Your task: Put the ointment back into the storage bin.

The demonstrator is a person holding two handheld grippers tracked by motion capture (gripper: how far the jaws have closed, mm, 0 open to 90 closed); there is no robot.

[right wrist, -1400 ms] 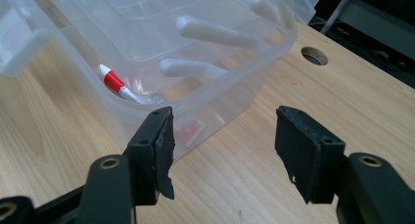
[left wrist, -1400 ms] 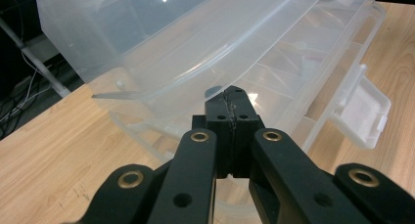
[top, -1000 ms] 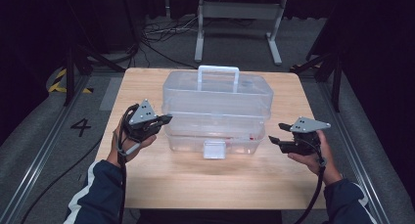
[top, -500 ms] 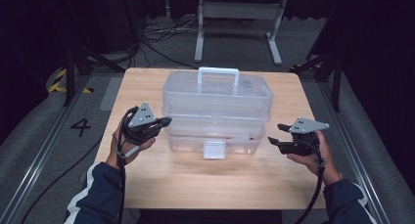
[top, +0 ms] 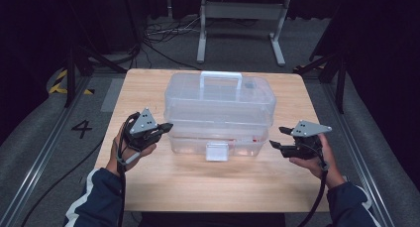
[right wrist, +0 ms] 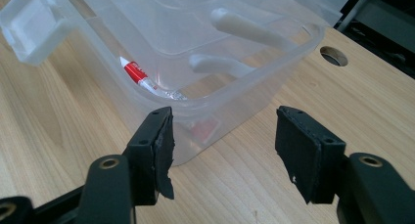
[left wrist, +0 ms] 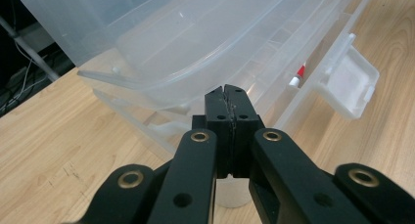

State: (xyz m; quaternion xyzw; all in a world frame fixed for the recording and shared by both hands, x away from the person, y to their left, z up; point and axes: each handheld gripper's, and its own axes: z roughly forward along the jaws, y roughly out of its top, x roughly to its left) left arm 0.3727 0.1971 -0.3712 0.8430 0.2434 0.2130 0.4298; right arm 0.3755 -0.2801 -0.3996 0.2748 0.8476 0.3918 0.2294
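Observation:
A clear plastic toolbox (top: pixel 220 113) with a white handle (top: pixel 221 77) and a front latch (top: pixel 218 151) stands mid-table, lid down. My left gripper (top: pixel 167 127) is shut and empty, its tip (left wrist: pixel 230 93) right at the box's left end just under the lid rim; whether it touches is unclear. My right gripper (top: pixel 276 138) is open at the box's right end. In the right gripper view the box's lower corner (right wrist: pixel 195 150) lies just beyond the gap (right wrist: pixel 222 136), with neither pad pressing on it. A red-and-white tube (right wrist: pixel 139 75) lies inside the box.
The box stands on a wooden table (top: pixel 208 187) with bare wood in front of it and at both sides. A round hole (right wrist: pixel 334 56) sits in the tabletop near the box's right end. Cables and a metal stand (top: pixel 242 24) are on the floor behind the table.

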